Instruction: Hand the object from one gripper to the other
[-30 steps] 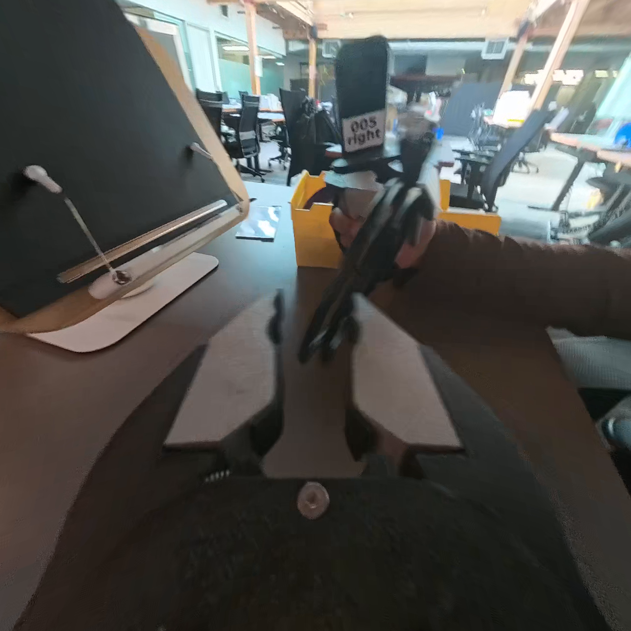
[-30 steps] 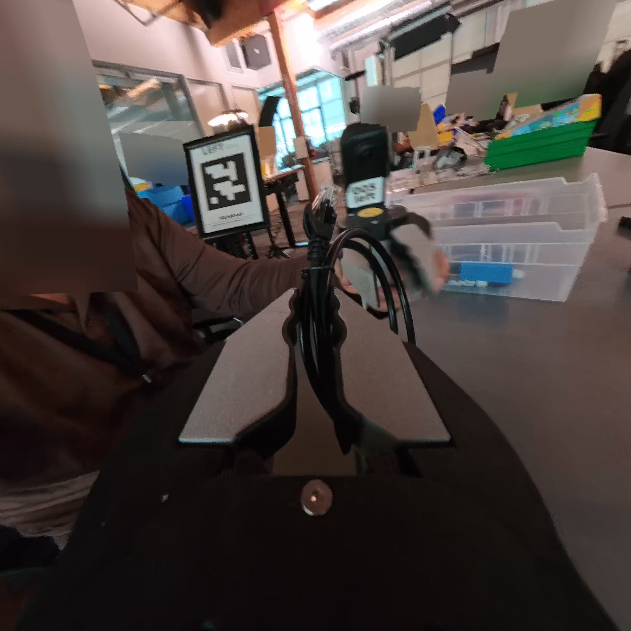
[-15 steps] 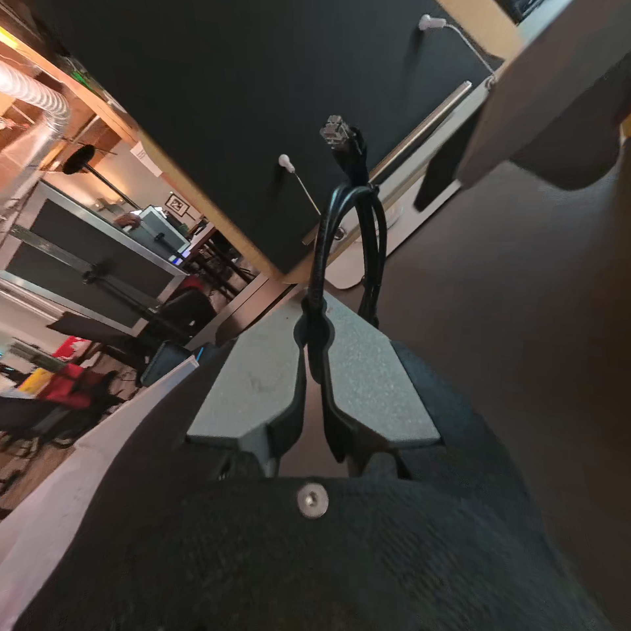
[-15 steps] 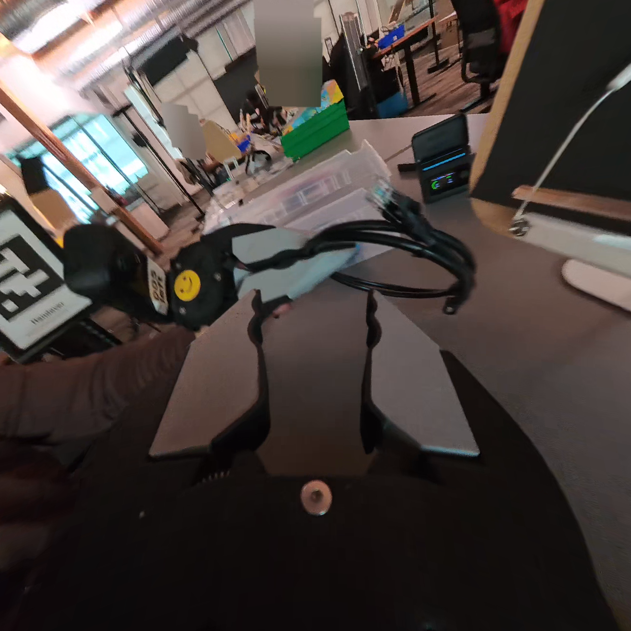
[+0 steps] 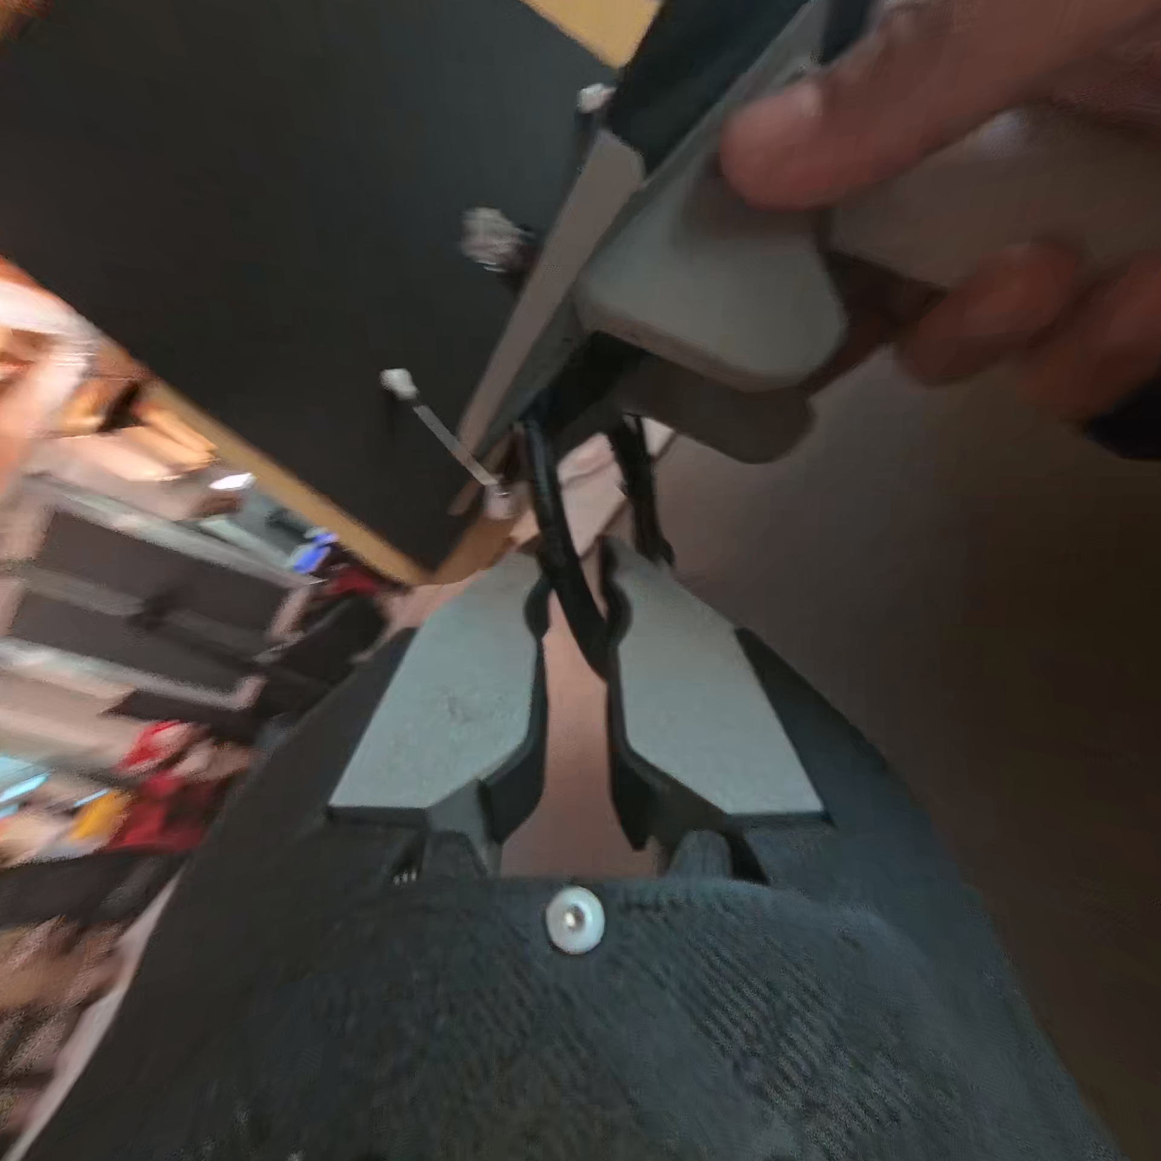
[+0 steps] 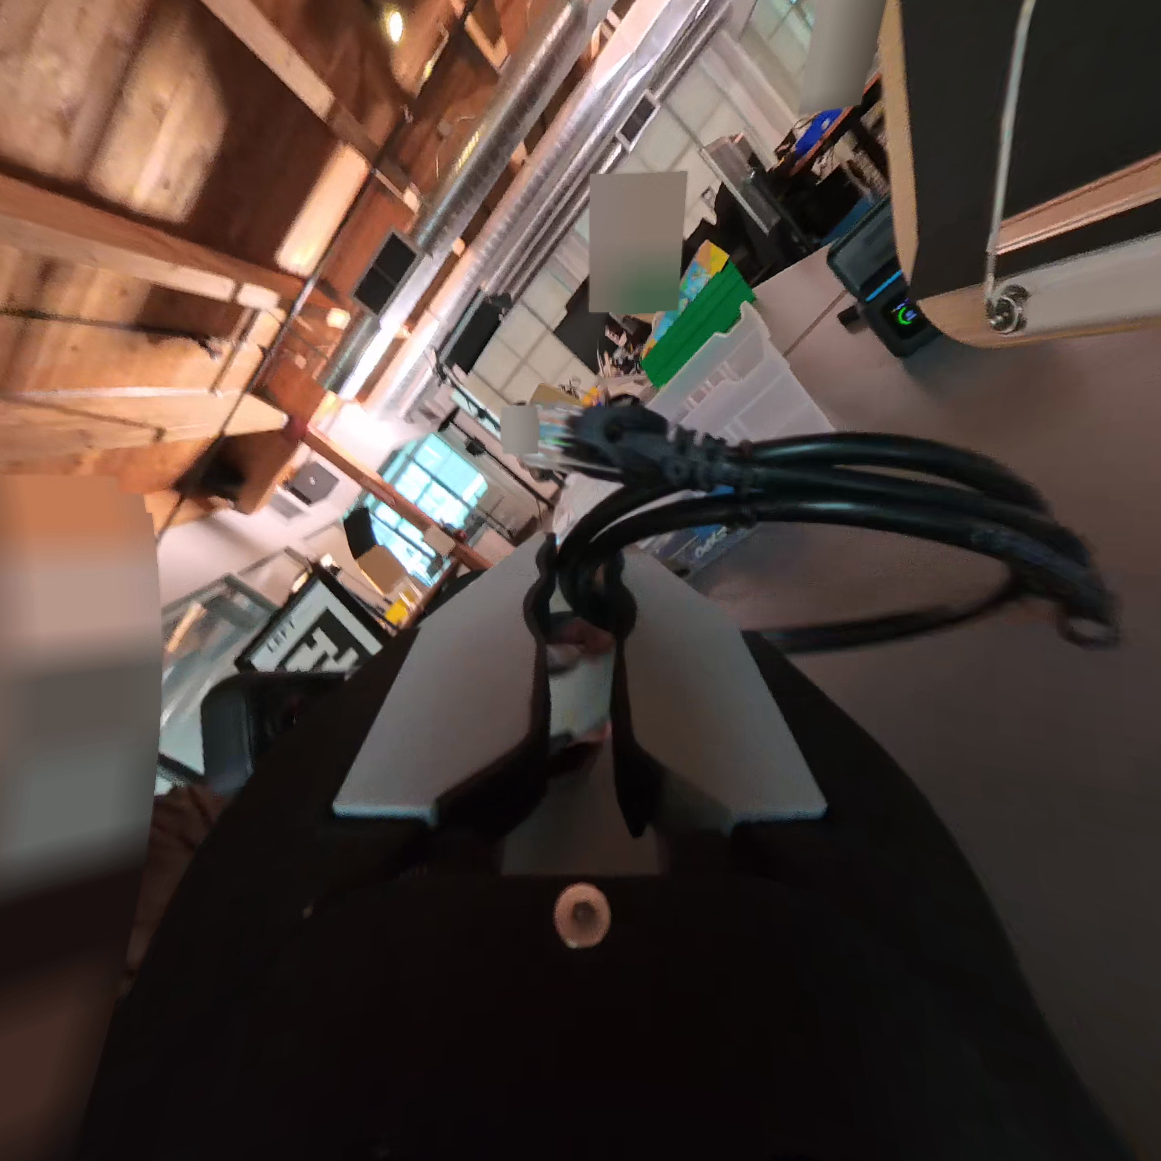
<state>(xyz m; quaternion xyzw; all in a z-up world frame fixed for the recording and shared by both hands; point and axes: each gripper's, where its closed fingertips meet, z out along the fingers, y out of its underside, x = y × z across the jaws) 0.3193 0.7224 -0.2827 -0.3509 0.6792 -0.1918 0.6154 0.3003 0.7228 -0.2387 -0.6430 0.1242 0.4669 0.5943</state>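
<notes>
A coiled black network cable [image 6: 879, 477] with a clear plug [image 6: 553, 440] hangs in the air above the brown table [image 6: 942, 785]. My right gripper [image 6: 579, 590] is shut on the cable bundle at its fingertips. In the left wrist view the right gripper [image 5: 565, 402] comes in from the upper right, held by a hand [image 5: 942, 125], with the cable [image 5: 553, 502] running down from it. My left gripper [image 5: 578, 597] stands slightly open. One strand crosses loosely between its fingers and leans on the right one.
A black board in a wooden frame [image 5: 251, 220] stands close behind, also in the right wrist view [image 6: 1068, 94]. A small black device with a lit display [image 6: 898, 314], a clear plastic bin [image 6: 741, 389] and a green tray [image 6: 691, 327] sit farther back on the table.
Half a second ago my left gripper was shut on the cable and my right was open. Now my right has closed on the bundle and my left has loosened.
</notes>
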